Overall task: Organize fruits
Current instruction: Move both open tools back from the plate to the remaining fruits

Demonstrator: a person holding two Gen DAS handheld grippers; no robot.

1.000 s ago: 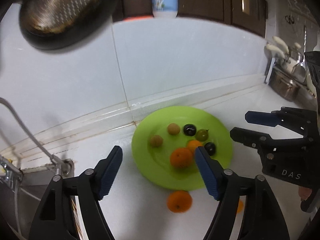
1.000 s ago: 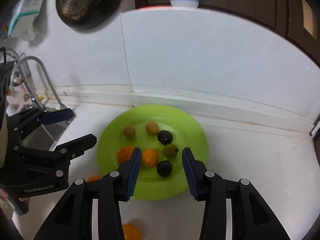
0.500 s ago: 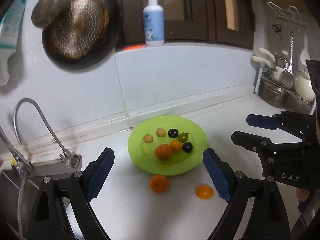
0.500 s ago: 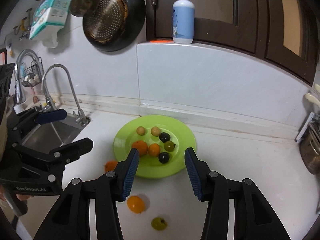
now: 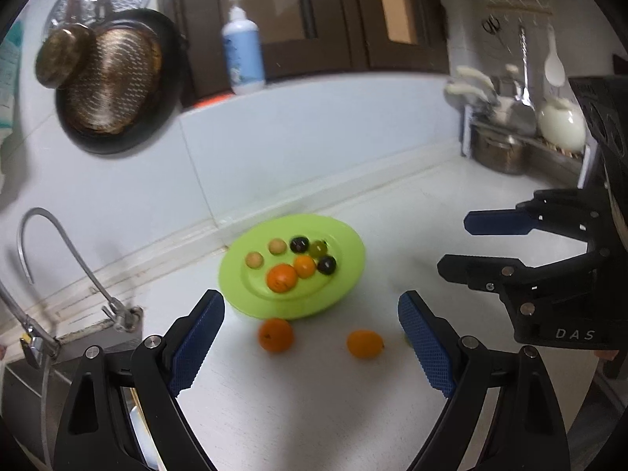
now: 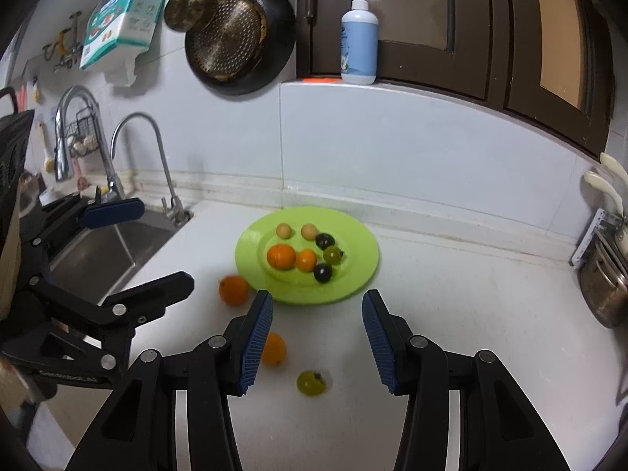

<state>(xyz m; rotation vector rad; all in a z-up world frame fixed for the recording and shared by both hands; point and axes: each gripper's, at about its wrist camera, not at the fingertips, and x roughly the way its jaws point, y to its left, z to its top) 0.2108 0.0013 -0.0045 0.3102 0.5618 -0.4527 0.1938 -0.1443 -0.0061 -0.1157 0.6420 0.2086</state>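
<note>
A green plate (image 5: pixel 345 235) (image 6: pixel 361 271) on the white counter holds several small fruits: orange, tan, dark and green ones. On the counter in front of it lie an orange (image 5: pixel 275 334) (image 6: pixel 233 289), a smaller orange fruit (image 5: pixel 365 344) (image 6: pixel 274 349) and a green fruit (image 6: pixel 311 382). My left gripper (image 5: pixel 310 341) is open and empty above the loose oranges. My right gripper (image 6: pixel 316 339) is open and empty above the smaller orange fruit and the green fruit. Each gripper shows in the other's view, the right one (image 5: pixel 467 243) and the left one (image 6: pixel 157 247).
A sink (image 6: pixel 102 251) with a curved tap (image 6: pixel 137 157) lies at the left. A dark pan (image 6: pixel 239 39) hangs on the wall and a soap bottle (image 6: pixel 359 39) stands on the ledge. Steel pots and a dish rack (image 5: pixel 522 133) stand at the right.
Both grippers have pulled back and up from the plate, so it looks smaller. The loose fruits on the counter have come into view. Both grippers stay open.
</note>
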